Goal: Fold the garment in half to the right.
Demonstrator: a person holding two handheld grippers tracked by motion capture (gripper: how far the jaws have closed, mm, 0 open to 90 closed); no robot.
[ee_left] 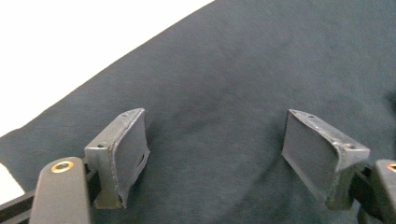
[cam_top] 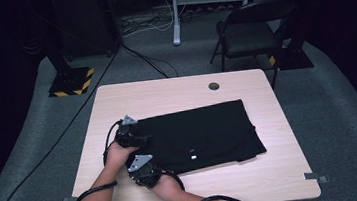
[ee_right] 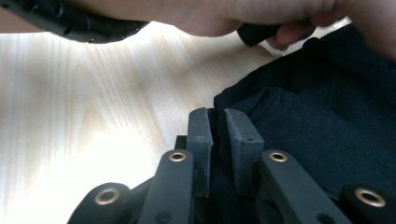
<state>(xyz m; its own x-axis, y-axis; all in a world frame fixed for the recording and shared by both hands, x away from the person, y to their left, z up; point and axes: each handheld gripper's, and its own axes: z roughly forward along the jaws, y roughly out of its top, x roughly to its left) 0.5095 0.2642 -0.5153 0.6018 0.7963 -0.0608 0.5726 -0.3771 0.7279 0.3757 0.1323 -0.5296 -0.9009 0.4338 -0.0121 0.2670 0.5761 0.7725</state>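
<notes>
1. The right claw [ee_right: 219, 140] sits nearest, jaws pinched on the near left edge of the flat black folded cloth garment [cam_top: 205, 133]; I would keep that pinch firm
2. The left claw [ee_left: 215, 154] hangs wide over the cloth's left end, gripping nothing; it should catch the edge before any lift
3. The garment lies mid pale wooden desk [cam_top: 175, 88]; raise both corners evenly
</notes>
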